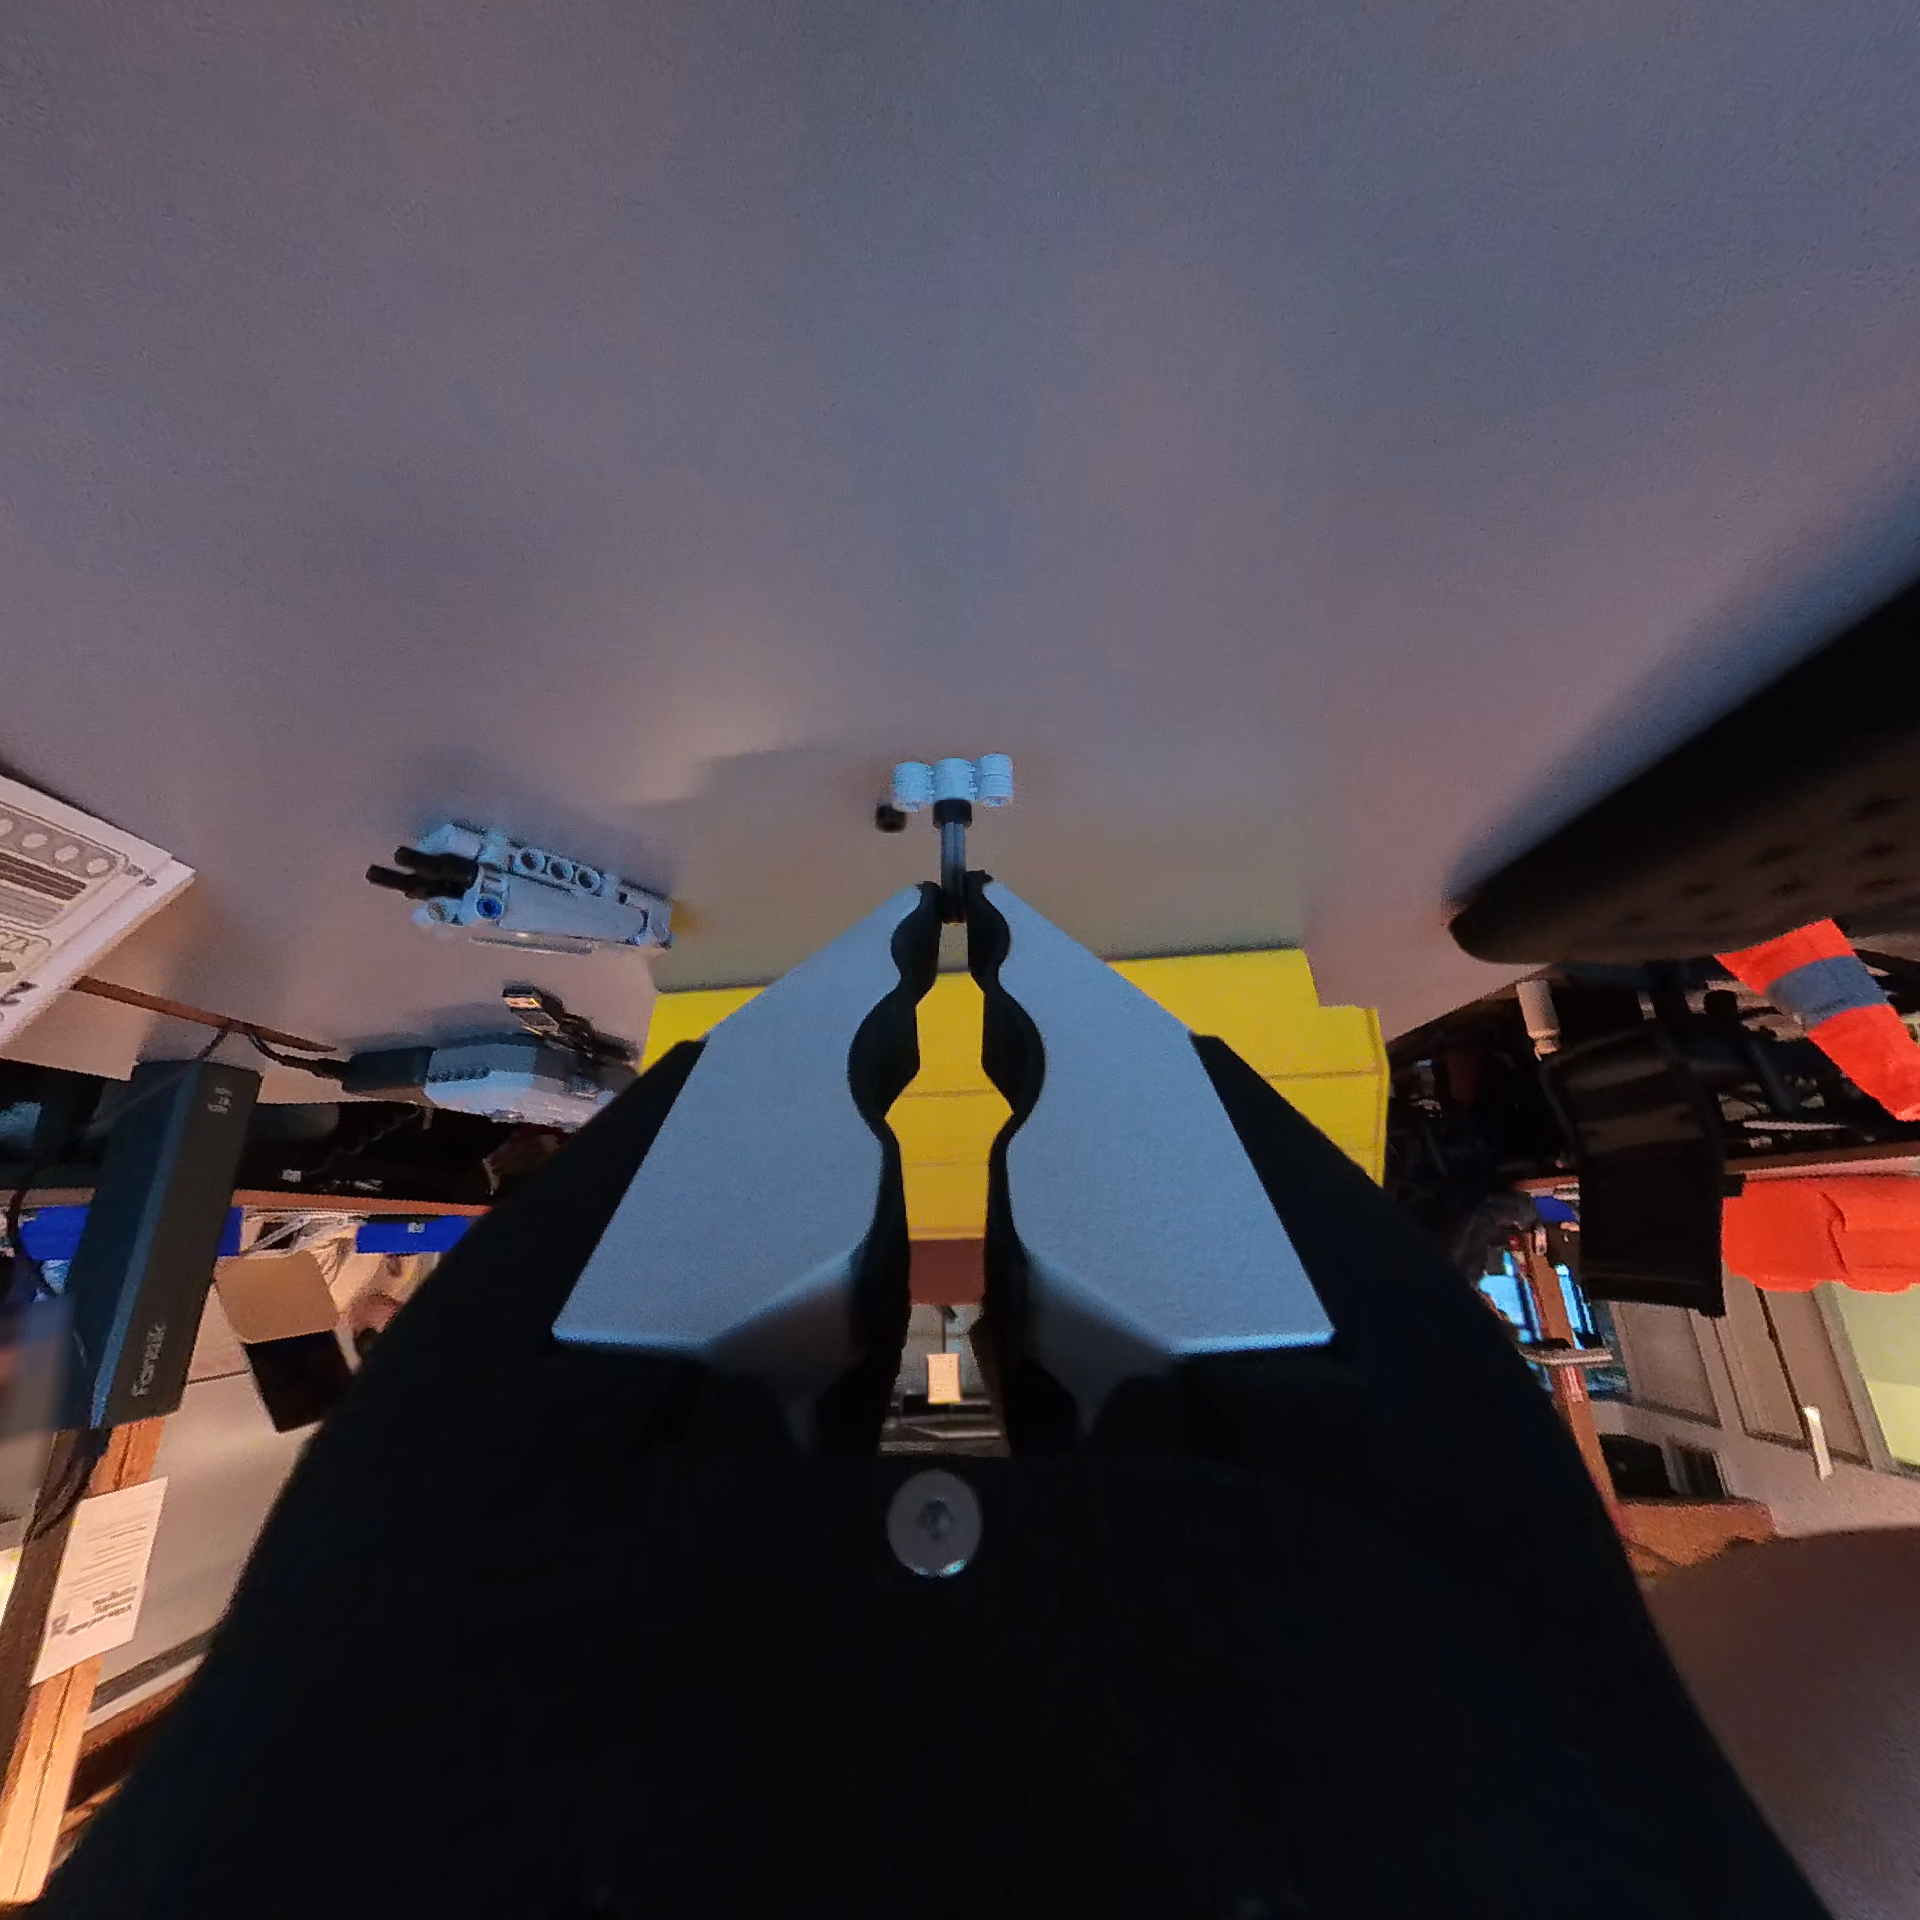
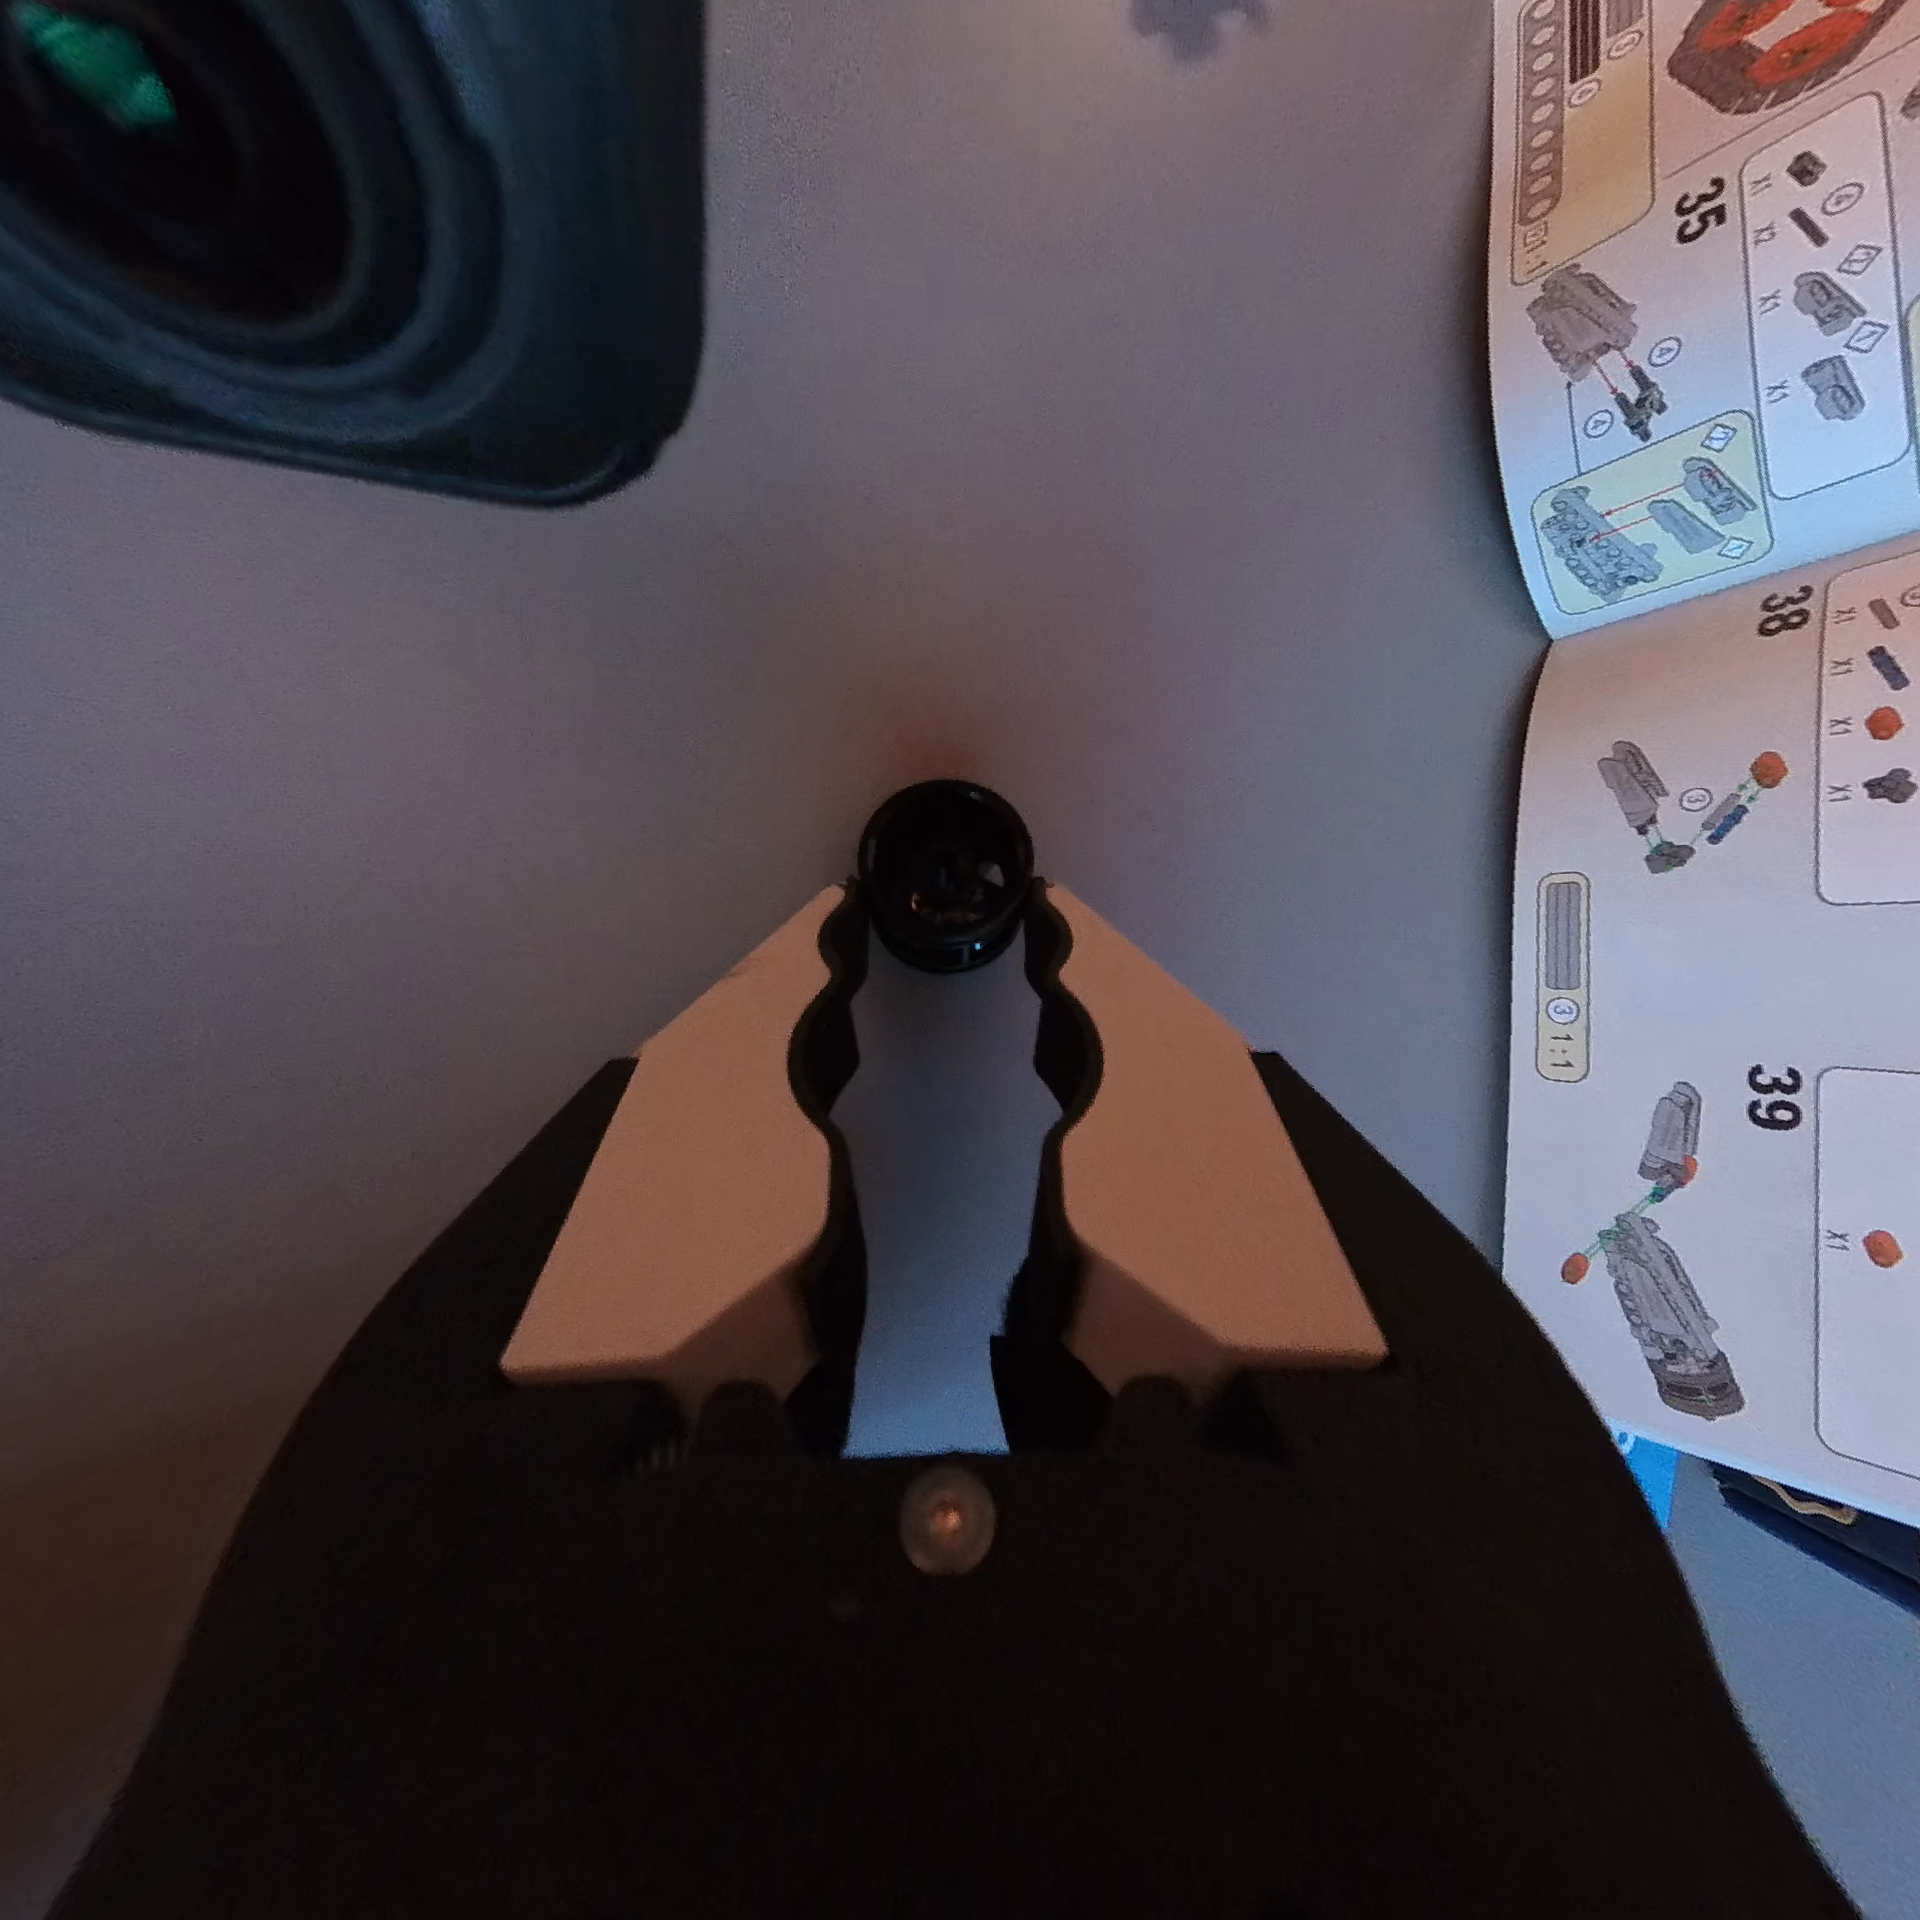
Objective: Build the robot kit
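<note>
- The left gripper (image 1: 952, 902) pinches a dark axle (image 1: 950, 854) at its fingertips; the axle's pale three-hole connector (image 1: 952, 781) projects beyond.
- The right gripper (image 2: 943, 902) clamps a black round sleeve (image 2: 945, 875) between its tips, above the white table (image 2: 1143, 623).

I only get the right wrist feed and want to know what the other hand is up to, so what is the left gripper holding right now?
Observer: The left gripper is shut on a dark axle with a pale three-hole connector on its far end.
Operator: Anything lying near it?
Observer: A grey brick assembly lies on the white table, left of the fingertips.
Operator: And behind that?
Observer: A yellow bin sits at the table's edge, behind the fingers.
</note>
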